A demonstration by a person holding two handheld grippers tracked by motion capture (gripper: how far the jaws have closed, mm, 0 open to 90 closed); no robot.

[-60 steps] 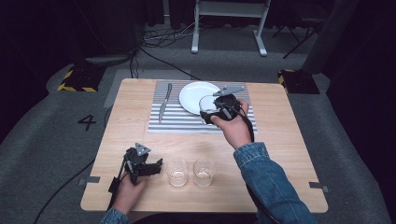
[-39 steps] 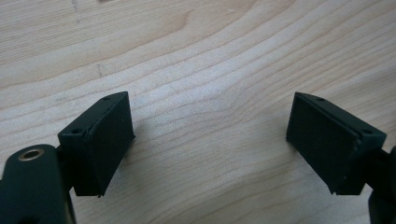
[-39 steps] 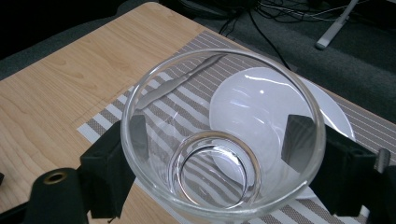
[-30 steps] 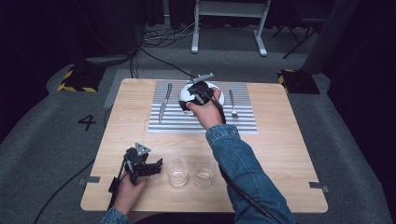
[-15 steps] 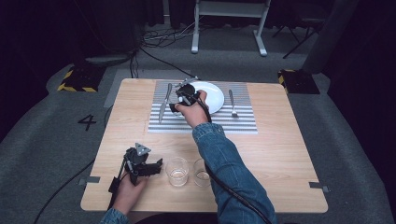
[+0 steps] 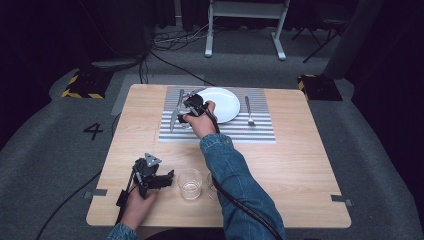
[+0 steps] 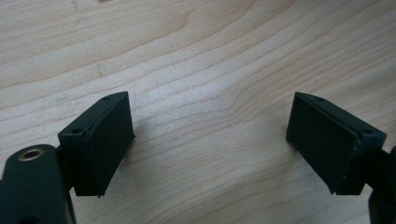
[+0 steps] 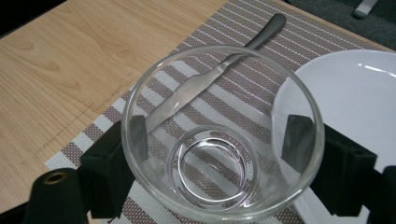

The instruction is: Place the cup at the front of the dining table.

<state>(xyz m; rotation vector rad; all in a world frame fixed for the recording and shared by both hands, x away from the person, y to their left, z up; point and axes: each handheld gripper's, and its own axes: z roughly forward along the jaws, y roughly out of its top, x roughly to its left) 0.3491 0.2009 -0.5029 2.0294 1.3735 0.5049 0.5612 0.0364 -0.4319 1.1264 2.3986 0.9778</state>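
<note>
My right gripper [image 8: 219, 156] is shut on a clear drinking glass [image 8: 222, 135], one black pad on each side of its wall. The glass stays upright over the striped placemat [image 8: 299, 51], between a knife [image 8: 205, 84] and a white plate [image 8: 355, 93]. From above, the right gripper [image 6: 192, 107] sits just left of the plate [image 6: 222, 104] and beside the knife [image 6: 175, 112]. The left gripper [image 6: 167, 178] rests near the table's front left, open, with bare wood between its pads [image 7: 102, 140].
A fork [image 6: 248, 111] lies on the placemat [image 6: 220, 132] right of the plate. An empty glass [image 6: 190, 183] stands near the front edge close to the left gripper, with a second glass [image 6: 212, 184] partly behind the right sleeve. Cables trail off the table.
The right hand carried the glass leftward, from the plate's right side across it to the knife side, and sank toward the placemat. The left hand stayed still.
</note>
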